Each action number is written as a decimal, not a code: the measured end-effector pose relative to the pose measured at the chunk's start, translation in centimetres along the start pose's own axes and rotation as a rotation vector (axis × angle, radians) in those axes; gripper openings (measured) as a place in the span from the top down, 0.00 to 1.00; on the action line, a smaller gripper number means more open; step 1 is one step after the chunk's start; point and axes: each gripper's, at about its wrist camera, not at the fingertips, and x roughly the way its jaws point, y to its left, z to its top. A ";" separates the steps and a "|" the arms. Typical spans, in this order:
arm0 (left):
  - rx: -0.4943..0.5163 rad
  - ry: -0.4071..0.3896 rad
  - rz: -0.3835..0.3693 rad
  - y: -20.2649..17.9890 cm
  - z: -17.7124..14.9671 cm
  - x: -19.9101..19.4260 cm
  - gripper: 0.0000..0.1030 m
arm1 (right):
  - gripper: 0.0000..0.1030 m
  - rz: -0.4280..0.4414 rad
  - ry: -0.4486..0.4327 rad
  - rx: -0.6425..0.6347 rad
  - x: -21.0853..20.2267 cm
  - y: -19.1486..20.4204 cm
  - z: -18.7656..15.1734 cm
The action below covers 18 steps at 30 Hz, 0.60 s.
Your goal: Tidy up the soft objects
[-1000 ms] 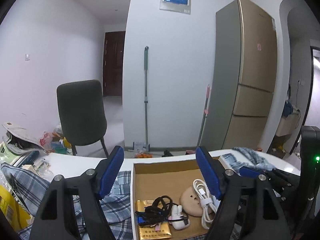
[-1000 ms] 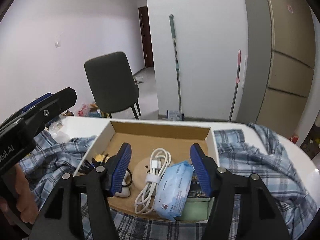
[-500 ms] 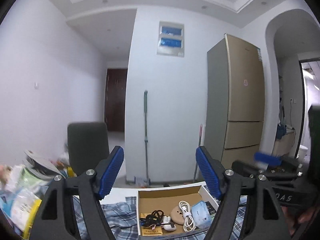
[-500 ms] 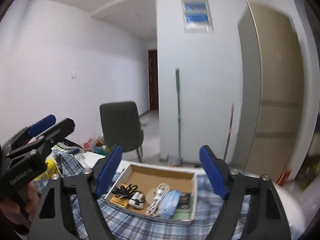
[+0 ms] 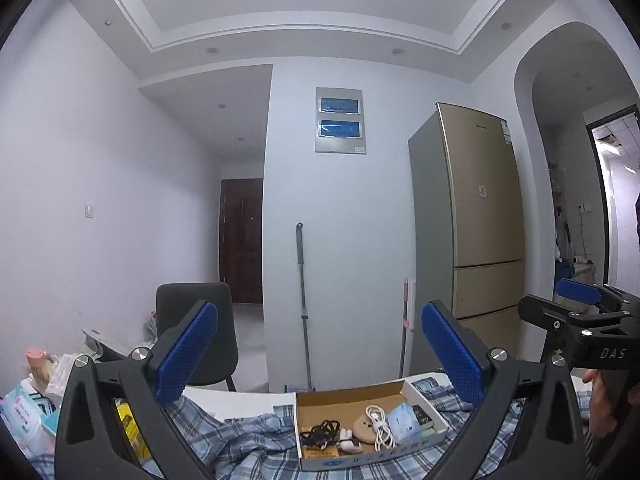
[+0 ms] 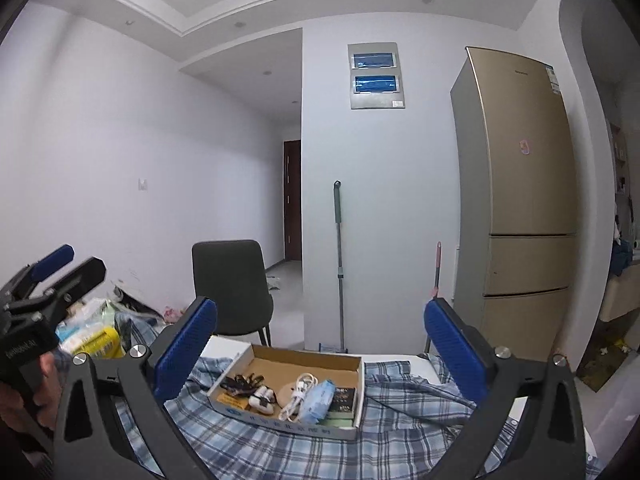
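Both wide, empty: left gripper (image 5: 319, 354), right gripper (image 6: 320, 350); dark packet (image 6: 344, 397) clear only in right view

White letters "DAS" stand on the black body of the right gripper (image 5: 578, 298), seen at the right edge of the left wrist view. Print on the left gripper (image 6: 52, 266), the cardboard box (image 6: 256, 408) front and the fridge (image 6: 520, 184) labels is too small or blurred to read.
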 end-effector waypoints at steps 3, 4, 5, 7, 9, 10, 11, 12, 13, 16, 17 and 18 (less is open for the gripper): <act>-0.018 0.022 -0.009 0.2 -1.2 -0.4 0.00 | 0.00 0.025 0.024 -0.007 0.1 -0.3 -1.9; -0.018 0.023 -0.008 0.3 -1.8 -0.6 0.00 | 0.00 0.025 0.040 -0.012 0.2 -0.4 -2.6; -0.015 0.028 -0.003 0.3 -2.3 -0.6 0.00 | 0.00 0.013 0.045 -0.007 0.3 -0.5 -3.3; -0.018 0.047 -0.003 0.3 -3.4 -0.6 0.00 | 0.00 0.016 0.053 0.011 0.4 -0.7 -4.8; -0.019 0.062 -0.002 0.2 -4.5 -0.3 0.00 | 0.00 0.014 0.068 0.004 0.9 -0.8 -5.9; -0.015 0.076 -0.004 0.2 -5.2 -0.1 0.00 | 0.00 0.016 0.075 -0.004 1.2 -0.8 -6.6; -0.011 0.090 -0.007 0.1 -5.8 0.1 0.00 | 0.00 0.022 0.084 -0.008 1.5 -0.9 -7.2; -0.006 0.109 -0.005 0.0 -6.5 0.3 0.00 | 0.00 0.020 0.101 -0.012 2.0 -1.0 -7.7; -0.004 0.127 0.006 -0.1 -7.2 0.6 0.00 | 0.00 0.007 0.114 -0.013 2.4 -1.1 -8.4; -0.018 0.153 0.011 0.2 -9.0 1.1 0.00 | 0.00 0.007 0.125 0.001 3.0 -1.5 -9.8; -0.013 0.153 0.011 0.1 -9.5 1.1 0.00 | 0.00 0.003 0.123 0.002 3.0 -1.6 -10.2; -0.005 0.149 0.017 0.1 -10.0 1.1 0.00 | 0.00 0.008 0.126 0.007 3.0 -1.7 -10.5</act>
